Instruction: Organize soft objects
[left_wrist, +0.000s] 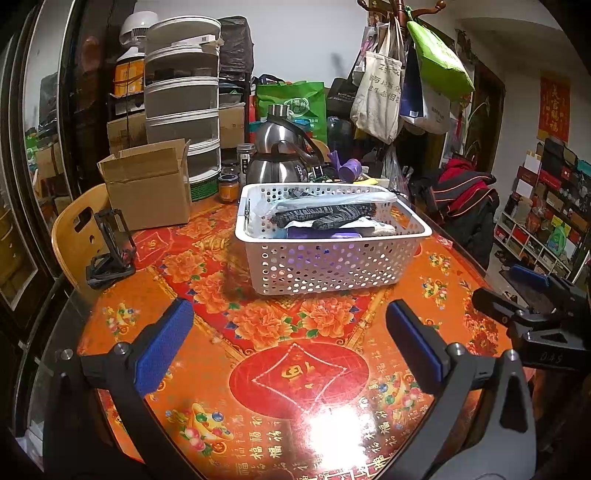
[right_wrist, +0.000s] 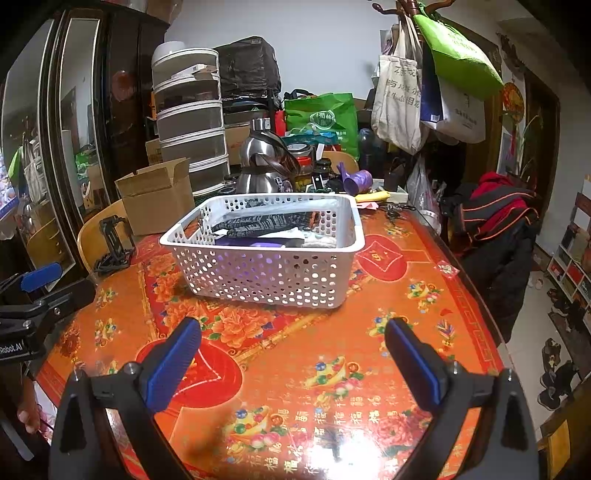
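Basket (left_wrist: 332, 236), white, perforated, is sitting dead ahead of both tools, long axis crosswise, dark socks (left_wrist: 325, 216) lying inside; I am holding left gripper (left_wrist: 290, 343) and right gripper (right_wrist: 293, 350) wide apart, empty, about equally near.

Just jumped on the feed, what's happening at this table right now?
A person holds two grippers above the patterned table. The left gripper and right gripper are both open and empty. The soft items already lie in the white basket ahead, dark knit pieces on top; nothing is being handled.
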